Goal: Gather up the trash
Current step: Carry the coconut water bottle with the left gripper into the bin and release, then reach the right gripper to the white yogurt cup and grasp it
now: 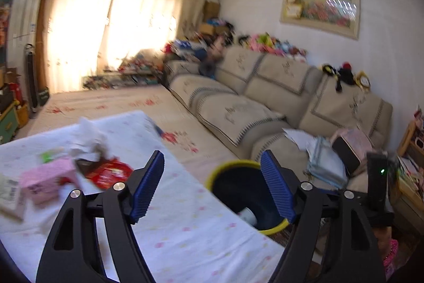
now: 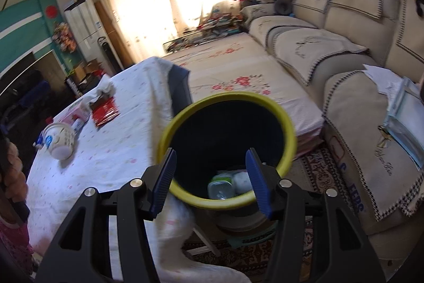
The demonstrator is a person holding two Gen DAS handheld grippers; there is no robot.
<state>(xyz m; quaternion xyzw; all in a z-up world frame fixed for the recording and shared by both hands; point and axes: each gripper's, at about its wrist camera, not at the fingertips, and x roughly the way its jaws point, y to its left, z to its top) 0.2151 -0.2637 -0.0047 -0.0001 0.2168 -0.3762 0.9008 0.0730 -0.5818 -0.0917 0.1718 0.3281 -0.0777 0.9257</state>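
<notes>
Right wrist view: both the right gripper and left gripper are seen spread and empty above the yellow-rimmed bin beside the counter, so a reach toward the red wrapper near its far edge is judged next.

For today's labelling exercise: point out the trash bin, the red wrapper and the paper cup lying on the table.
trash bin (image 2: pixel 288 123), right wrist view, on its yellow rim.
red wrapper (image 2: pixel 106 110), right wrist view, middle of the foil.
paper cup (image 2: pixel 59 138), right wrist view, on its side wall.
</notes>
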